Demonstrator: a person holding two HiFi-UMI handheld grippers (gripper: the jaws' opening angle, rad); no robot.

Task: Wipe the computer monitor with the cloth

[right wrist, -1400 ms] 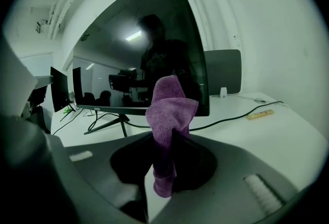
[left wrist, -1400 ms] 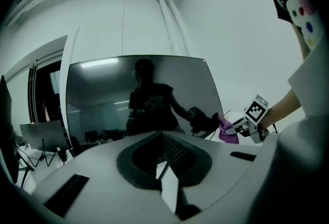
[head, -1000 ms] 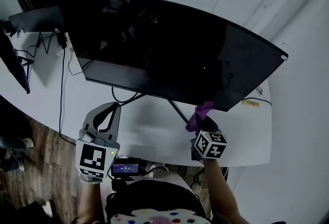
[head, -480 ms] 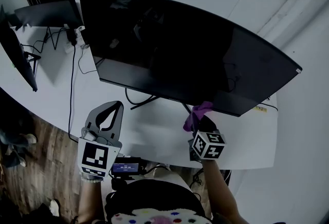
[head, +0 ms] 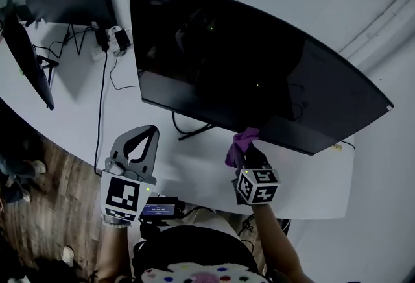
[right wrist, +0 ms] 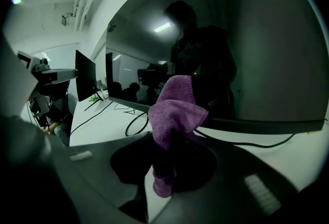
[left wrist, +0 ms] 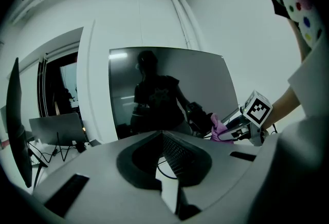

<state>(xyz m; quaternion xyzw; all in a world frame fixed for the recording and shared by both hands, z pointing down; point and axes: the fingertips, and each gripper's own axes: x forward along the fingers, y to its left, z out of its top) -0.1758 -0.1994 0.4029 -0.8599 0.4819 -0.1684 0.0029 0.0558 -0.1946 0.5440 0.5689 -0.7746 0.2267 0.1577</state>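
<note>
Purple cloth (right wrist: 175, 107) is clamped in the right tool (head: 245, 153), its bunched end pointed up along the jaws at the lower edge of the dark monitor (head: 259, 74), apparently ready for wiping. Contact cannot be told. The left tool (head: 148, 135), jaws together on nothing, is held low over the white worktop (head: 194, 168), clear of the screen.
</note>
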